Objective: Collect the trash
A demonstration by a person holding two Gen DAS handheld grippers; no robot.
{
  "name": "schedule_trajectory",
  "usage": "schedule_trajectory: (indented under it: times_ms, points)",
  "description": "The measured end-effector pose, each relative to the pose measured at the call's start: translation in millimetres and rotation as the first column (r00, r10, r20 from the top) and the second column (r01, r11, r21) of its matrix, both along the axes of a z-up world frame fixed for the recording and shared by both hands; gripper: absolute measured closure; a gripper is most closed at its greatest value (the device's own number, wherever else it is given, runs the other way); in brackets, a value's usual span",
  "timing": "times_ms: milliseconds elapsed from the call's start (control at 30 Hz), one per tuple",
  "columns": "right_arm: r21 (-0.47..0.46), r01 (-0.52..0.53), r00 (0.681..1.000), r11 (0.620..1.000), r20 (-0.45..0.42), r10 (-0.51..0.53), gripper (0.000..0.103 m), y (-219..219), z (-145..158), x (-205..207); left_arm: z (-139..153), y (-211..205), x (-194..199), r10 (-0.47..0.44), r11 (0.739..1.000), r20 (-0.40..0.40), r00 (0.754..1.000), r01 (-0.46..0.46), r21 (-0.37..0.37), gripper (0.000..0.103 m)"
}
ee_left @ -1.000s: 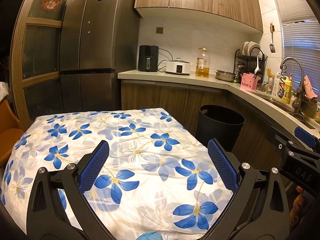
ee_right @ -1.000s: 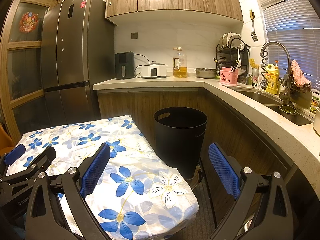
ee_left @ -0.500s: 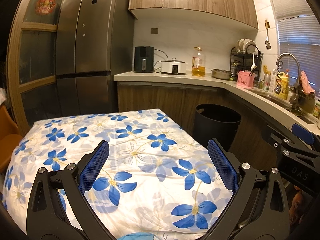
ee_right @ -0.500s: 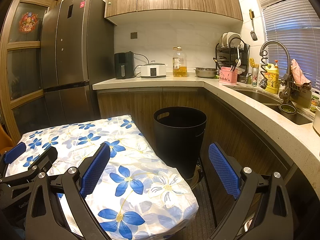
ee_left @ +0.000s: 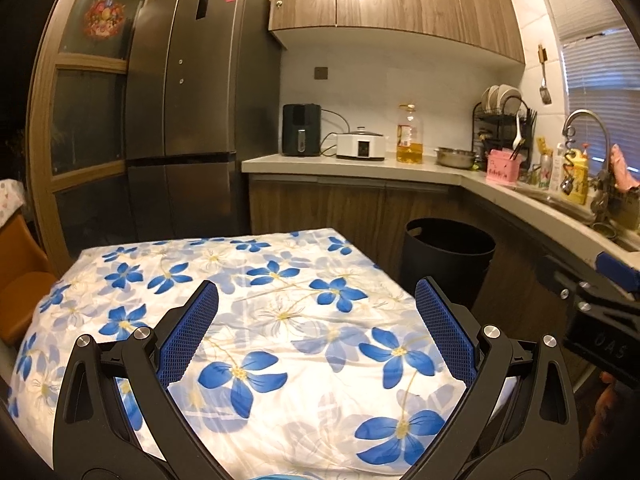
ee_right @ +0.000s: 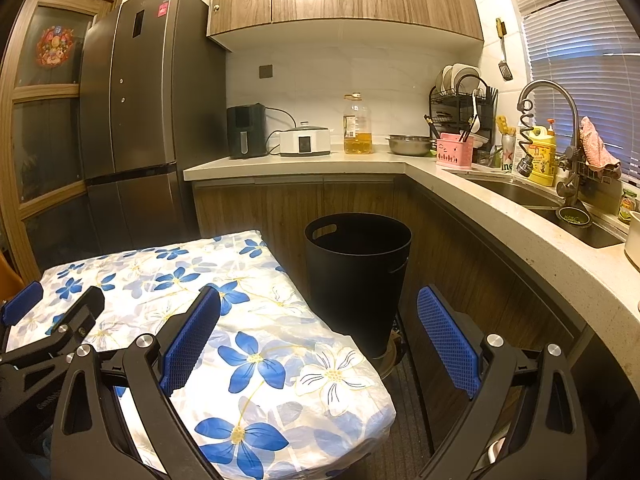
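We hold the left gripper [ee_left: 316,332] spread wide and empty over the floral tablecloth [ee_left: 280,320]. Our right gripper [ee_right: 318,334] gapes too, off the table's corner. Between table and counter [ee_right: 480,200] stands the black trash bin [ee_right: 358,272].

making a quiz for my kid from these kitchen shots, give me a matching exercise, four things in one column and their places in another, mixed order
Things:
1. black trash bin
2. oil bottle
3. flowered cloth
4. pink cloth

Places:
A. draped over the table
B. on the floor by the cabinets, right of the table
C. hung by the faucet at the sink
D. on the counter between the white cooker and the steel bowl

Pairs: 1-B, 2-D, 3-A, 4-C
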State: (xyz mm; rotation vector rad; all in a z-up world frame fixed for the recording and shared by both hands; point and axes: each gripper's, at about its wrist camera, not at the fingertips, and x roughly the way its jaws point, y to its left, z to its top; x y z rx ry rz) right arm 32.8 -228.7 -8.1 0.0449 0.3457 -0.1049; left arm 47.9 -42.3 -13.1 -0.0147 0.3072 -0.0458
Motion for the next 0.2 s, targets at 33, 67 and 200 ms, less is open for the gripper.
schedule_trajectory:
  times_ms: [33,67,200]
  points:
    - [0.0,0.0,1.0,1.0,-0.001,0.0,0.008,-0.1,-0.1,0.0,0.0,-0.1,-0.3,-0.001,1.0,-0.002,1.0,0.001,-0.002,0.006]
    - [0.001,0.0,1.0,1.0,-0.001,0.0,0.008,-0.5,-0.2,0.1,0.0,0.1,-0.4,0.001,1.0,-0.004,1.0,-0.001,-0.002,0.006]
    - [0.002,0.0,1.0,1.0,0.0,0.0,0.008,-0.3,-0.1,-0.4,-0.4,-2.1,-2.6,-0.022,1.0,-0.001,1.0,0.022,-0.005,0.006]
